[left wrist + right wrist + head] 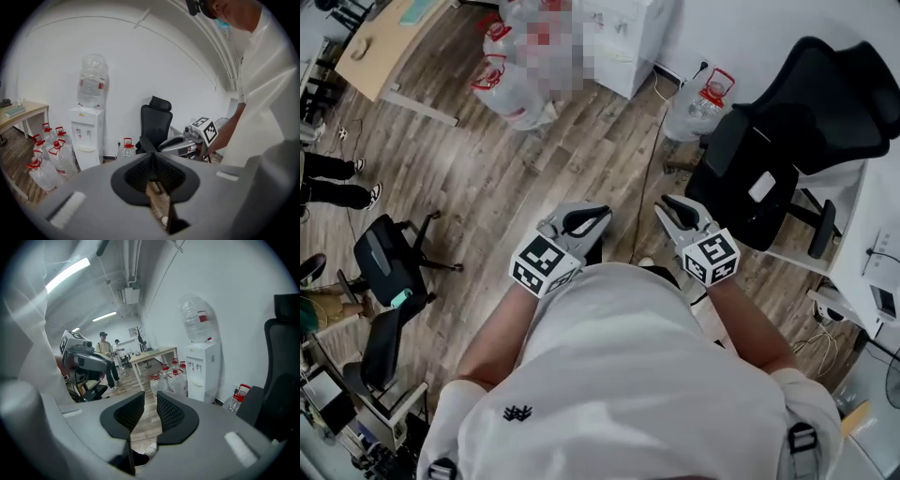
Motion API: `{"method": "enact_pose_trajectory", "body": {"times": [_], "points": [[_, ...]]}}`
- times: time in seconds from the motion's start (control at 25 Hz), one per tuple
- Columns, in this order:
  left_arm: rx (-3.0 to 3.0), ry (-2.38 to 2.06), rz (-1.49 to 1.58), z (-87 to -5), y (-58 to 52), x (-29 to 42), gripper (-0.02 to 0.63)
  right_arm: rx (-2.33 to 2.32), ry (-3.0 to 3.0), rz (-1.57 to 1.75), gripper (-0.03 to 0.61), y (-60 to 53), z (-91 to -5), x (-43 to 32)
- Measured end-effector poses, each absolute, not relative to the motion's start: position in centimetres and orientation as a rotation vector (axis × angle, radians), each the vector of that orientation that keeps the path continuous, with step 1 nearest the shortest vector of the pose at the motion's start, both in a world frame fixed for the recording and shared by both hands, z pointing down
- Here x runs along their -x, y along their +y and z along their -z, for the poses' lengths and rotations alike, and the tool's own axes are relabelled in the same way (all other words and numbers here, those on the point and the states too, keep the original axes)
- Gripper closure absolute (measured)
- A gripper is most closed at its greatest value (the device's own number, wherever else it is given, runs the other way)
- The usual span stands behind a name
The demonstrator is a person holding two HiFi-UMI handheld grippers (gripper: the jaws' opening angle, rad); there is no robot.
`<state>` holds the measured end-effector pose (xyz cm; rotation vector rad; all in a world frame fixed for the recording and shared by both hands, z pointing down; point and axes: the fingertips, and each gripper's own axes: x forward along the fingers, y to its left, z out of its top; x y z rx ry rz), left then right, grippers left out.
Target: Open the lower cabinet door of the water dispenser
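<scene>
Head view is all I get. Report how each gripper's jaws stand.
Observer: The left gripper is shut, its jaws meeting at the tips with nothing between them.
Operator: Now the right one.
Observer: The right gripper is open by a narrow gap and holds nothing.
Operator: Describe the dispenser's front.
Observer: On the water dispenser, the lower door looks shut, flush with the cabinet.
</scene>
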<state>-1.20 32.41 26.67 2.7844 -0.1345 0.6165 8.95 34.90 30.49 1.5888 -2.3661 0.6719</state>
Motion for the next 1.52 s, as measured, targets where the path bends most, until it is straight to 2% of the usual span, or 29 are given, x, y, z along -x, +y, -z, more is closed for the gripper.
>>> {"method": "enact_pose_trajectory", "body": {"times": [0.36,0.64,0.84,1.2,1.52], "points": [[-2.802,-0.005,-0.708,-28.7,20.0,3.3,0.552,-1.722,-2.173,-0.736,0.517,22.6,-35.2,-12.0],[-2.734,-0.016,-0.737,-31.3,14.1,-1.1,0.552,-1.699,-2.116,-0.793,0.506,13.0,-41.6,-16.9],[-2.688,0.055,-0.836,-33.2,9.0,-6.3,0.552,-1.662,-2.073,-0.851,0.498,4.5,-49.6,-22.1],[-2.685,0.150,-0.875,-40.9,1.2,-17.5,0.552,-1.565,-1.978,-0.932,0.445,-7.8,-68.5,-31.9],[-2.634,0.255,-0.850,-48.3,0.3,-21.1,0.552,-1.532,-1.933,-0.920,0.417,-14.6,-80.1,-34.9]]}}
